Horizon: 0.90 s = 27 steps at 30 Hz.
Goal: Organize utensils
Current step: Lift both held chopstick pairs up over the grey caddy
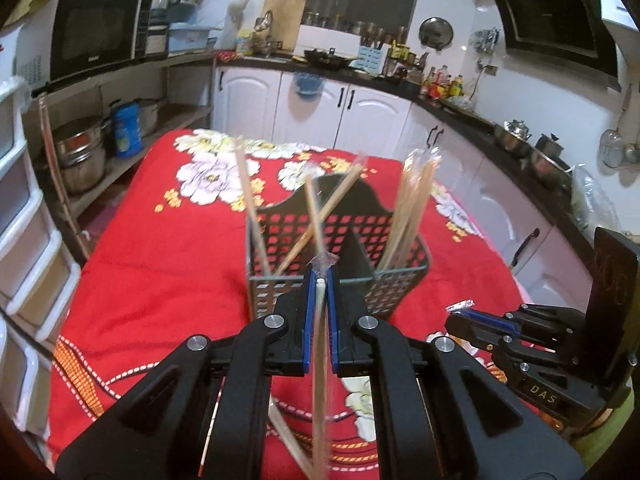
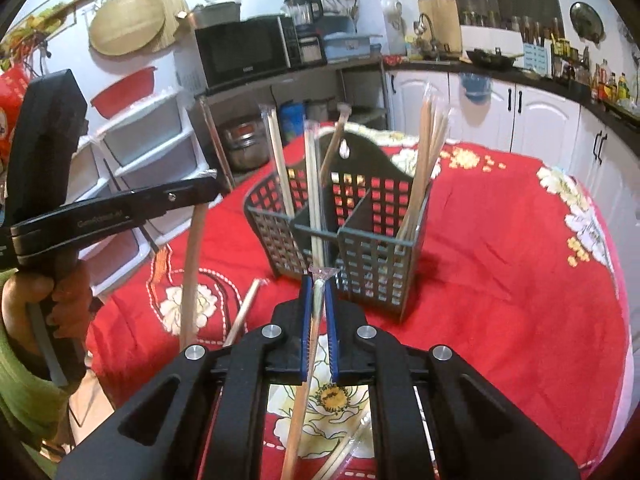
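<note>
Right gripper (image 1: 460,314) body reads "DAS" lettering (image 1: 543,393).

The right gripper (image 2: 319,280) clamped a plastic-wrapped chopstick pair (image 2: 310,344) that hung down between its blue pads. Beyond it stood the dark slotted utensil caddy (image 2: 360,264) on the red floral cloth (image 2: 500,280), wrapped chopsticks upright in its compartments. At left, the left gripper (image 2: 208,184) held another wrapped pair (image 2: 192,264).

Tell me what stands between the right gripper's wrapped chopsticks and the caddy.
Nothing visible does. The right gripper holds its wrapped chopsticks just short of the caddy, with only open red cloth between them.
</note>
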Available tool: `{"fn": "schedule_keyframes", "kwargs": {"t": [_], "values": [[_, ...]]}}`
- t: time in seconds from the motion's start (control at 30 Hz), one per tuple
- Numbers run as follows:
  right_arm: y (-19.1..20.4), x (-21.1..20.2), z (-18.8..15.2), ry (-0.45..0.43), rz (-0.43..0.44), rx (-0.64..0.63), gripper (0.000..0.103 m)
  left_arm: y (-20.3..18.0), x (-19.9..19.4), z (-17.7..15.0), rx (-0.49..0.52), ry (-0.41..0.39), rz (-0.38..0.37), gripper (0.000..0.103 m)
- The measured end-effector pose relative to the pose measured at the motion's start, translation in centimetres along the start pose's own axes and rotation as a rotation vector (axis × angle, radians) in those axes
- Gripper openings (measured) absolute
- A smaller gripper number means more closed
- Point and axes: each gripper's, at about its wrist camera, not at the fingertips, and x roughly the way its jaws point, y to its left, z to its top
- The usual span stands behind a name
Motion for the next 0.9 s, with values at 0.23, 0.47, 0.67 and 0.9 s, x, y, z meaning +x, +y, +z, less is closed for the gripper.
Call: {"fn": "schedule_keyframes", "kwargs": {"t": [0.23, 0.47, 0.67, 0.9], "values": [[-0.5, -3.2, 1.4, -0.086, -0.006, 0.003, 0.006, -2.2, -1.3, 1.9, 0.02, -0.058, -0.032, 0.001], [-1.2, -5.8, 3.1, -0.17, -0.014, -0.001, 0.006, -4.2, -2.0, 3.5, 0.041, -0.102, -0.055, 0.001], [-1.8, -7.5, 4.7, -0.234, -0.022, -0.004, 0.006, -5.3, -2.5, 5.0, 0.045, -0.145, -0.077, 0.001], [-2.6, -8.1, 5.9, -0.277, -0.03, 0.008, 0.006, -5.4, -2.3, 6.8, 0.034, -0.181, -0.086, 0.001]]}}
